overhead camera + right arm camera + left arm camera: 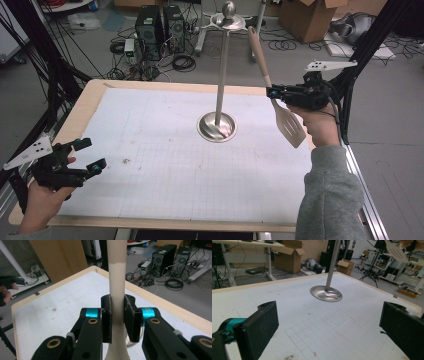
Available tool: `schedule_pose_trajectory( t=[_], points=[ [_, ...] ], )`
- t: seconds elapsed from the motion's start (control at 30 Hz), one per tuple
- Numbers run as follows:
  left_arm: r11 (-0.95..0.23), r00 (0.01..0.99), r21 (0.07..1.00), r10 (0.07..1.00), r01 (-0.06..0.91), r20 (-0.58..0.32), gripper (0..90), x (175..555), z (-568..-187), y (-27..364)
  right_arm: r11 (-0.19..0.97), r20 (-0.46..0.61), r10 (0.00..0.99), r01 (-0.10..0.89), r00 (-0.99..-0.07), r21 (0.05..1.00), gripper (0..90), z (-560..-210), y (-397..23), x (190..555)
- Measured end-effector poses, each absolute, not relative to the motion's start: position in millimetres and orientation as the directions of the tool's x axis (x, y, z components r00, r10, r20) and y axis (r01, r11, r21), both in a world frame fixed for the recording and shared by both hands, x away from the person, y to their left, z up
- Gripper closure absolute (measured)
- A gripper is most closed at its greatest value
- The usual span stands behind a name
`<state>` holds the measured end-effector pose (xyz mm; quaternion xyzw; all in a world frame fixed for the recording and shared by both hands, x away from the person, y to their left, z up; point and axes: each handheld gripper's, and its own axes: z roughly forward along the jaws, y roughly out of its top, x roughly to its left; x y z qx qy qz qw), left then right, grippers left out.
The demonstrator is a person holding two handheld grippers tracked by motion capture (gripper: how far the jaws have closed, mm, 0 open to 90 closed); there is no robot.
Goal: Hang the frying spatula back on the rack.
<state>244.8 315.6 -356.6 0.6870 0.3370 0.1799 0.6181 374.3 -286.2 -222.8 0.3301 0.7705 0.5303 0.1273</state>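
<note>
Spatulas: one (pixel 286 117), clamped in right gripper (pixel 274 93); one metal stand (pixel 217 125).

Left black two-jaw gripper (pixel 92 154) gaping, right black two-jaw gripper (pixel 272 92) clamped.
Left sits low; right raised, far across from it.

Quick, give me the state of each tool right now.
Left tool: open, holding nothing, above the table's near-left corner.
Right tool: closed on the spatula handle, held up over the table's right edge.
</note>
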Motion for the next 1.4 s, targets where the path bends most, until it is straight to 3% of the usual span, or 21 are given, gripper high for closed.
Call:
schedule_pose_trajectory(
  t=[1.4],
  points=[
    [0.011, 0.682, 0.975, 0.713, 0.222, -0.163, 2.7, 232, -356, 327, 0.253, 0.136, 0.646, 0.378, -0.751, 0.890, 78.4, -243, -254, 398]
  ],
)
